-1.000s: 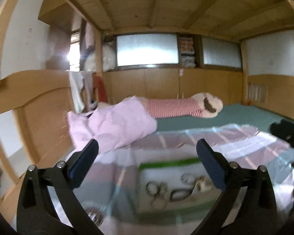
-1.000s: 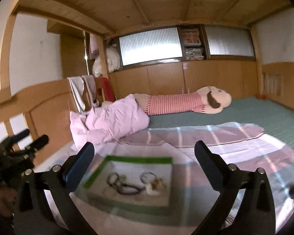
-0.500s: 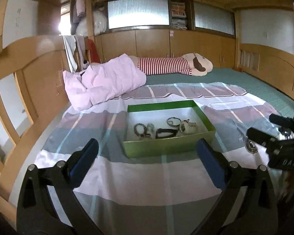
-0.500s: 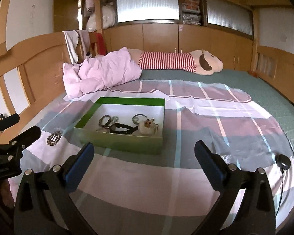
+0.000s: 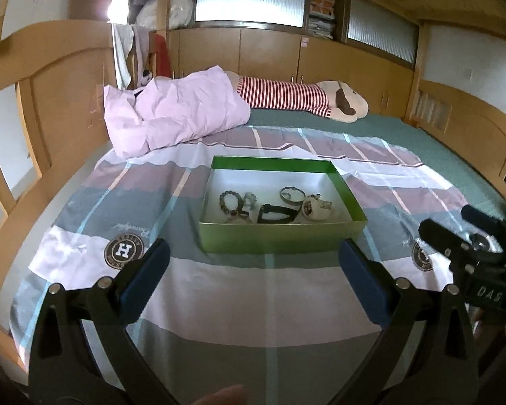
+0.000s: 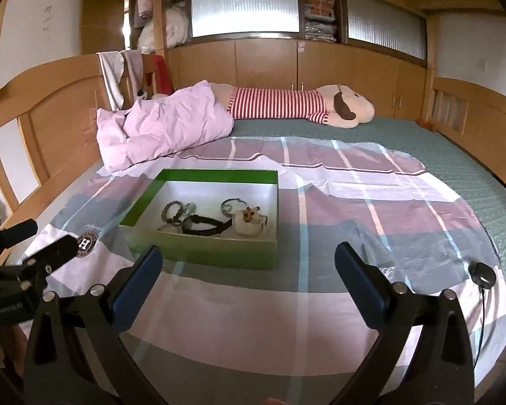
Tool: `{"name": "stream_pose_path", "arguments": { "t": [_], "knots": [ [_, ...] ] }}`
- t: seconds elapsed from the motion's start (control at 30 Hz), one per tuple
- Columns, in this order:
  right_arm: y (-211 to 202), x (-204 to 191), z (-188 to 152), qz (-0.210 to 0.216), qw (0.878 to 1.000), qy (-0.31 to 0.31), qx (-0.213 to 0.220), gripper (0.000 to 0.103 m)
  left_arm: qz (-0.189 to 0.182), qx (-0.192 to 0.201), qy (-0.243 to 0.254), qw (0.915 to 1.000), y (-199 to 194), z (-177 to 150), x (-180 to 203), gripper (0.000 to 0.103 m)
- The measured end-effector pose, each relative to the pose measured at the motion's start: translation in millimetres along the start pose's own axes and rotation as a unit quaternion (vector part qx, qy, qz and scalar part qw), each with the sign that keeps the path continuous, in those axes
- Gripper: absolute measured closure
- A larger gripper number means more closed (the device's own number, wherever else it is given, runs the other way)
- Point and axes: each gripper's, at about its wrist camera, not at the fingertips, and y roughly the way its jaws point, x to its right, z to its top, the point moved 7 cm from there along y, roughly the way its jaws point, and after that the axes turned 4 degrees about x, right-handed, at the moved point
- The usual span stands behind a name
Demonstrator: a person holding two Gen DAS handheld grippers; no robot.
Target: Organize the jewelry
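Note:
A shallow green box (image 5: 280, 238) (image 6: 199, 253) with a white floor lies on the striped bedsheet. Inside it lie a beaded bracelet (image 5: 230, 200) (image 6: 172, 211), a black band (image 5: 276, 214) (image 6: 202, 226), a thin metal bangle (image 5: 291, 194) (image 6: 231, 204) and a cream, chunky piece (image 5: 315, 208) (image 6: 249, 221). My left gripper (image 5: 253, 263) is open and empty, above the sheet in front of the box. My right gripper (image 6: 244, 263) is open and empty, in front of the box's right part. Each gripper shows at the side of the other's view.
A pink quilt (image 5: 175, 114) and a long striped plush toy (image 5: 300, 98) lie at the far end of the bed. Wooden bed rails (image 5: 50, 108) run along both sides. A small black device on a cable (image 6: 484, 275) lies on the sheet at the right.
Both grippers have tilted down from the ceiling and wall toward the bed. The box now sits lower and nearer in both views. Both grippers stay open.

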Motion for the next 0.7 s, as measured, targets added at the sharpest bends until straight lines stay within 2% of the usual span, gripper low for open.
{"name": "stream_pose_path", "arguments": {
  "t": [0.2, 0.7],
  "knots": [
    [2.1, -3.3, 0.5, 0.004, 1.000, -0.007, -0.003, 0.003, -0.007, -0.018, -0.008, 0.9998, 7.0, -3.5, 1.0, 0.004],
    [4.2, -3.1, -1.6, 0.007, 1.000, -0.010, -0.007, 0.003, -0.012, -0.013, -0.003, 0.9998, 5.4, -1.4, 2.6, 0.004]
  ]
}}
